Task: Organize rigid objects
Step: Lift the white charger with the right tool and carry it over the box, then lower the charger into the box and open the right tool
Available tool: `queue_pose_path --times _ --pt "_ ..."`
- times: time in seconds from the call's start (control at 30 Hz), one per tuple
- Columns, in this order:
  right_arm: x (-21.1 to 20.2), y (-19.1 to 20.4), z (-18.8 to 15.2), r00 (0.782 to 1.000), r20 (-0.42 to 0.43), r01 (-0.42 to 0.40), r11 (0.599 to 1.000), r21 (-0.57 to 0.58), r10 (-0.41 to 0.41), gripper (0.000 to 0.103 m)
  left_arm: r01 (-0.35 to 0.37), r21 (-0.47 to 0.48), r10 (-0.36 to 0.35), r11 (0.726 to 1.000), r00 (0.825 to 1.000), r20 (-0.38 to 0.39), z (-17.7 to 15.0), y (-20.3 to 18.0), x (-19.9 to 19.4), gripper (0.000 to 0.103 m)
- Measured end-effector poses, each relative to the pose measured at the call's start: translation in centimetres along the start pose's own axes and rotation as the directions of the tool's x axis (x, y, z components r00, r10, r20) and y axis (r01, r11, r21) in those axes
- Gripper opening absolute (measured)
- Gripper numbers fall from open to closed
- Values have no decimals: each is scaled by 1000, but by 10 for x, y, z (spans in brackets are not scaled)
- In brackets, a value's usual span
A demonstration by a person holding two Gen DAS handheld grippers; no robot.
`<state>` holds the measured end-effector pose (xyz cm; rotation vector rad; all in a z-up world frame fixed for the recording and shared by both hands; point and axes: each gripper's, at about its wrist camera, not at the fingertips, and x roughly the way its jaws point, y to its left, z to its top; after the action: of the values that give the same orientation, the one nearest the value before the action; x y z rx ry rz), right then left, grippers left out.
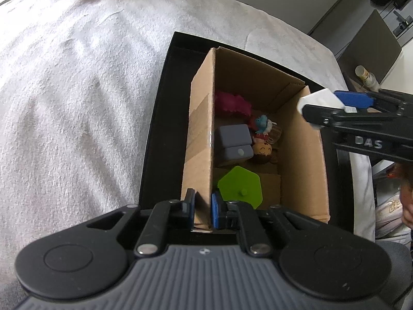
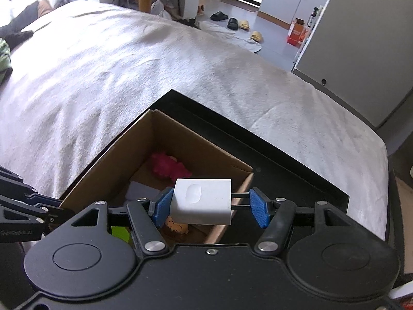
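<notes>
On a bed [image 2: 160, 59] covered with a pale grey blanket lies a shallow black tray [image 2: 296, 180], and inside the tray stands an open cardboard box [image 1: 258, 77]. Beyond the bed, in the right wrist view, a grey floor holds several slippers [image 2: 233, 23], a red carton [image 2: 296, 33] and a tall grey cabinet [image 2: 361, 38].

The box holds a small jumble of things. A grey block [image 1: 233, 142] sits near the middle against the left wall. A flat green hexagon [image 1: 240, 186] with a small peg lies at the near end. A magenta plush [image 1: 232, 103] rests at the far end. Between them lie small figurines [image 1: 263, 139], one with a smiling face; they overlap and are hard to tell apart.

The left hand-held gripper [image 1: 204, 206] is clenched on the near end of the box's left wall, one blue pad on either side of the cardboard.

The right hand-held gripper [image 2: 209, 205] hovers above the box's right rim, grasping a white charger [image 2: 202, 201]: one pad presses its body, the other meets the tips of its two prongs. From the left wrist view only a corner of the charger shows, and the gripper's body is cut off by the picture's right edge. The charger hides part of the box interior in the right wrist view.
</notes>
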<state>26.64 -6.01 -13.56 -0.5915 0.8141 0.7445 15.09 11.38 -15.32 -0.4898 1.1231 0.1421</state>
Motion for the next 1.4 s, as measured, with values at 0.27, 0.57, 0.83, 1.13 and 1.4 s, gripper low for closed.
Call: queue_pose_path --times 0.27,0.57,0.83,1.13,1.4 --pt "24 15 8 998 -46 35 997 -62 -38 62 16 -6 -16 1000 1000 -1 0 3 -1 12" --pt "49 44 8 990 -82 97 969 -227 -118 62 37 -11 -37 999 999 -2 0 6 1 12" --pt "53 50 6 995 -96 18 975 -221 -40 62 38 -11 -38 999 999 -4 1 7 1 12" --pt "37 29 9 998 -59 -5 994 -114 -2 64 34 -9 -34 999 999 -4 1 6 2 13" --pt "11 5 8 1000 -7 -22 999 -48 22 64 32 -9 -32 999 999 -2 1 5 2 13"
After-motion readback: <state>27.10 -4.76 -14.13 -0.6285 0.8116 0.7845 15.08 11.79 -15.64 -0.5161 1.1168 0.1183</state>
